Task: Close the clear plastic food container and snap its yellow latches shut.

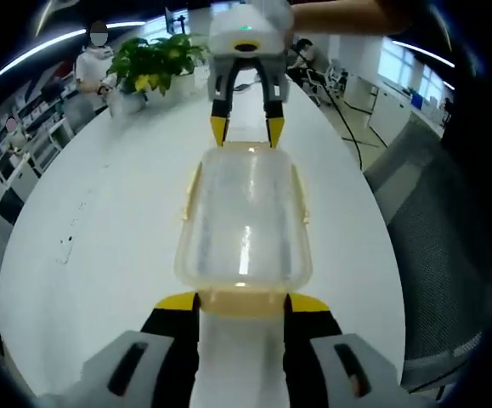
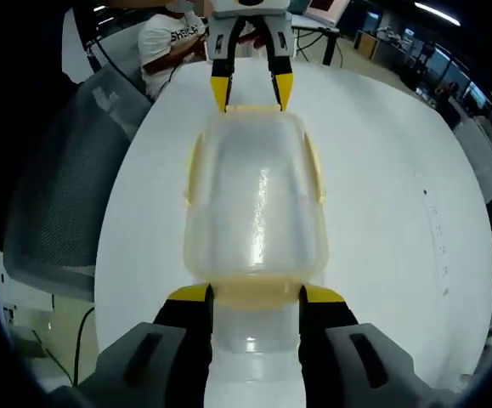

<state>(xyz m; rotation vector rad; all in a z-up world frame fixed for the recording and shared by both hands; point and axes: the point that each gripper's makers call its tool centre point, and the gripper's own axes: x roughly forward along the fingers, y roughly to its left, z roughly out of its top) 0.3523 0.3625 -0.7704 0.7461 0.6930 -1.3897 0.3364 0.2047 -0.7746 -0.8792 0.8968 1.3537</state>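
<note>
Currently, in the left gripper view, clear container (image 1: 244, 228) lying lid-on upon the white table (image 1: 101, 229), left gripper (image 1: 243, 303) jaws spread, flanking its near yellow latch (image 1: 243, 299), right gripper (image 1: 246, 129) facing opposite, in the right gripper view, right gripper (image 2: 256, 296) standing released, bracketing the container (image 2: 254, 200) end, left gripper (image 2: 251, 87) tips parted at the far end.
</note>
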